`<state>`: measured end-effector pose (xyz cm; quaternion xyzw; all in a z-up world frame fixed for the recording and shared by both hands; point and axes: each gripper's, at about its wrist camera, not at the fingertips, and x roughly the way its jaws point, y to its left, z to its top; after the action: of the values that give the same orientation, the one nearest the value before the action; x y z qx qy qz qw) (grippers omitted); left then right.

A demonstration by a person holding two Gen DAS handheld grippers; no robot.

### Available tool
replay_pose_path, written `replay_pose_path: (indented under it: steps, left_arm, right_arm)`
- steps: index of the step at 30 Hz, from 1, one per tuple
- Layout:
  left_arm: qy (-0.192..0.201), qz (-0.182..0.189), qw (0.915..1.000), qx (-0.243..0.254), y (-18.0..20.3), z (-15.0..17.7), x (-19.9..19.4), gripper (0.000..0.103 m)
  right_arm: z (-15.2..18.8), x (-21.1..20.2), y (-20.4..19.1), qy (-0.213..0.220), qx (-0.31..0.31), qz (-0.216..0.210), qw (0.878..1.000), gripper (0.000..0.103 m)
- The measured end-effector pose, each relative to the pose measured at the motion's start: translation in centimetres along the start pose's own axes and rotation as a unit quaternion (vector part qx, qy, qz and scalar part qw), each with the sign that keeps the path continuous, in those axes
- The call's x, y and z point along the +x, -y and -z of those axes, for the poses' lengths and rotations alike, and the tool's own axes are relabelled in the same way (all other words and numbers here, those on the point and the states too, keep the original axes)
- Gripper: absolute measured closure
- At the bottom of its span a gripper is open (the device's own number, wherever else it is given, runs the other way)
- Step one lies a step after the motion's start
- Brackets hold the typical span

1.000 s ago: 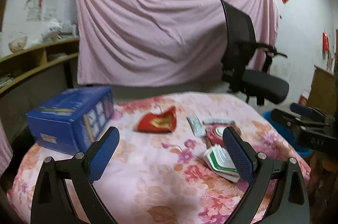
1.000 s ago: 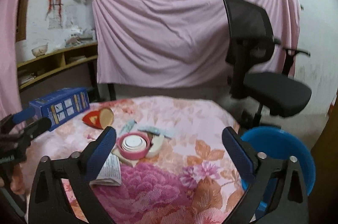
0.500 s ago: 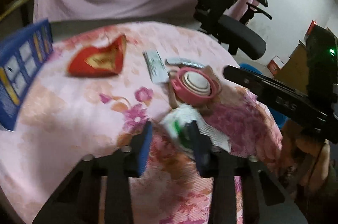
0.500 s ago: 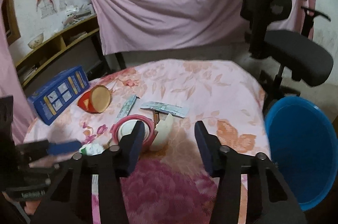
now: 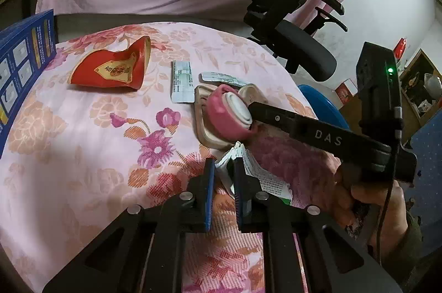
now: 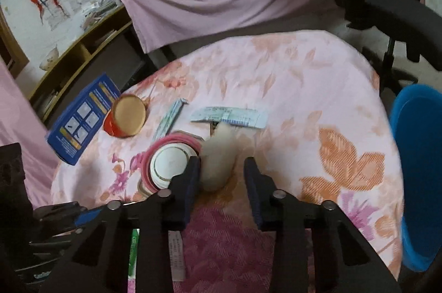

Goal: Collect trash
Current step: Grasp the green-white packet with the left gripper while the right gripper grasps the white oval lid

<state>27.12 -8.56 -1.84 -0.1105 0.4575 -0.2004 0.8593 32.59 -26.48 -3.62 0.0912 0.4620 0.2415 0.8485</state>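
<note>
The white-and-green paper wrapper (image 5: 250,168) lies crumpled on the near part of the floral tablecloth (image 5: 83,141), and my left gripper (image 5: 224,171) has its blue pads pinched on its folded corner. Just beyond it I see the pink cup (image 5: 229,113) tipped on a beige lid (image 5: 201,124). My right gripper (image 6: 222,177) has its jaws partly open around the beige piece (image 6: 219,157), one pad touching it, the other apart, not clamped. Farther out lie two flat sachets (image 6: 230,117), a red paper cup (image 5: 110,69) on its side and a blue box (image 6: 83,116). A blue bin (image 6: 420,168) sits beside the table at my right.
</note>
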Motion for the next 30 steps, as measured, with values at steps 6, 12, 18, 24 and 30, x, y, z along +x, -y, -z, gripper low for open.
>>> replay_pose_path:
  steps: [6,12,18,24,30]
  left_arm:
    - [0.030,-0.021,0.9992,0.015,0.8,0.2,-1.4,0.096]
    - [0.094,-0.057,0.9930,0.044,2.0,0.3,-3.7,0.099]
    - [0.138,-0.077,0.9850,0.069,4.0,-0.1,-4.9,0.099]
    - [0.104,-0.094,0.9878,0.066,4.0,0.0,-3.7,0.099]
    - [0.083,-0.101,0.9908,0.038,2.4,1.2,-2.8,0.099]
  right_arm:
    - [0.3,-0.2,0.1,0.001,0.008,-0.013,1.000,0.091]
    - [1.1,-3.4,-0.1,0.059,-0.009,0.022,0.998,0.091]
    - [1.8,-5.9,-1.0,0.103,-0.051,0.065,0.991,0.091]
    - [2.5,-5.3,-0.5,0.046,-0.064,0.094,0.992,0.090]
    - [3.3,-6.3,1.3,0.038,-0.044,0.079,0.995,0.090]
